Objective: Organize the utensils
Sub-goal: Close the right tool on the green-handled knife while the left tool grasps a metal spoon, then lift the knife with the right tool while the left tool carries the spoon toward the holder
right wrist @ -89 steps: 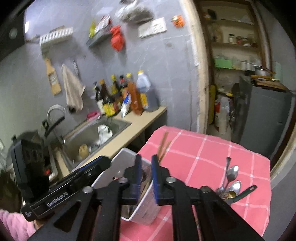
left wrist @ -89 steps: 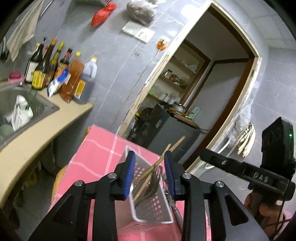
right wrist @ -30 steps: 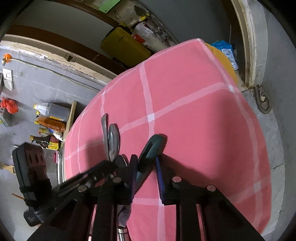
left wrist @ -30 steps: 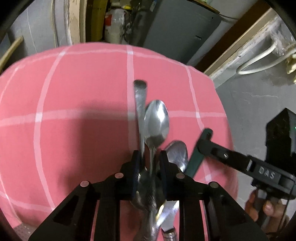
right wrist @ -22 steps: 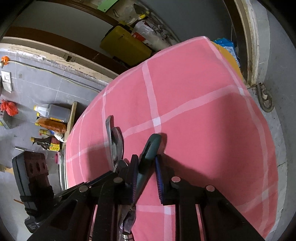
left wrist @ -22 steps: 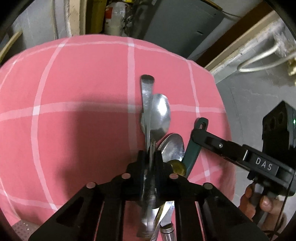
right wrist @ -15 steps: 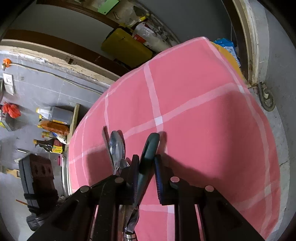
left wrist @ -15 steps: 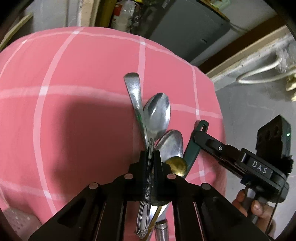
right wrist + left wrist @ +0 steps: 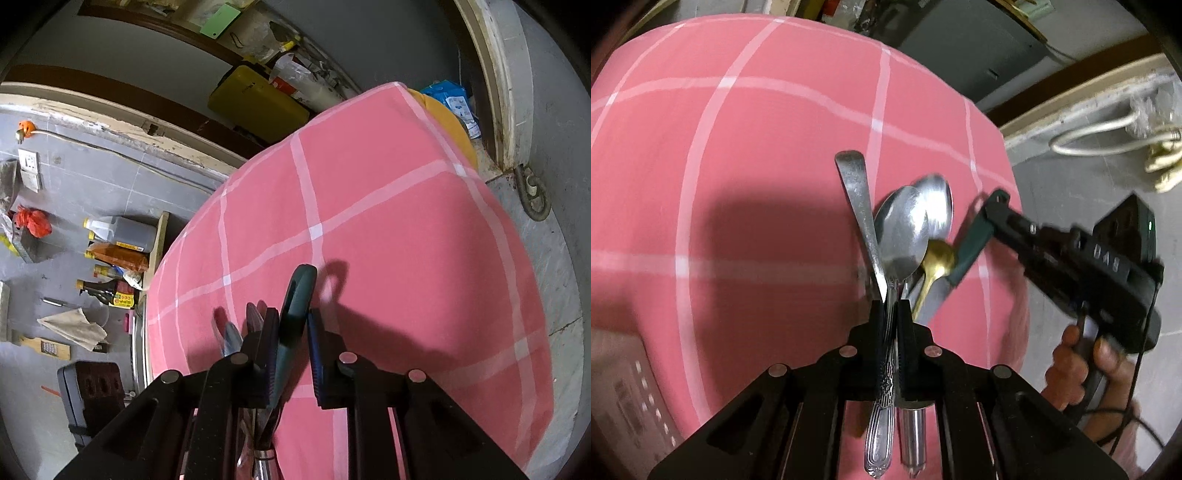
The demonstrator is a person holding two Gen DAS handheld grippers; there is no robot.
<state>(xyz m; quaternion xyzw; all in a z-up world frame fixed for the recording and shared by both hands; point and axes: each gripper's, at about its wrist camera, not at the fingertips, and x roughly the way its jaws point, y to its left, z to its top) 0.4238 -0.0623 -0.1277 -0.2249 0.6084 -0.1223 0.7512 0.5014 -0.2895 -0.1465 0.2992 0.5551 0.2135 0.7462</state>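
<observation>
In the left wrist view my left gripper (image 9: 890, 308) is shut on a silver spoon (image 9: 905, 229), bowl upward, its ornate handle hanging below the fingers. A second flat silver handle (image 9: 851, 173) sticks up from the same grip. Another silver spoon (image 9: 938, 206) and a gold spoon (image 9: 936, 258) lie just right of them on the pink checked cloth (image 9: 738, 184). My right gripper (image 9: 294, 332) is shut on the green handle (image 9: 297, 302) of a knife; that green handle (image 9: 975, 236) and my right gripper (image 9: 995, 206) also show at the right.
A white perforated utensil basket (image 9: 624, 387) shows blurred at the lower left. A steel-handled utensil (image 9: 912, 435) lies under the left gripper. A hand (image 9: 1082, 354) holds the right gripper past the table's right edge. Sauce bottles (image 9: 118, 254) stand on a counter beyond the table.
The left gripper closed on the silver spoon and moved with it; the basket's corner came into view at the lower left. The right gripper stayed in place around the green handle.
</observation>
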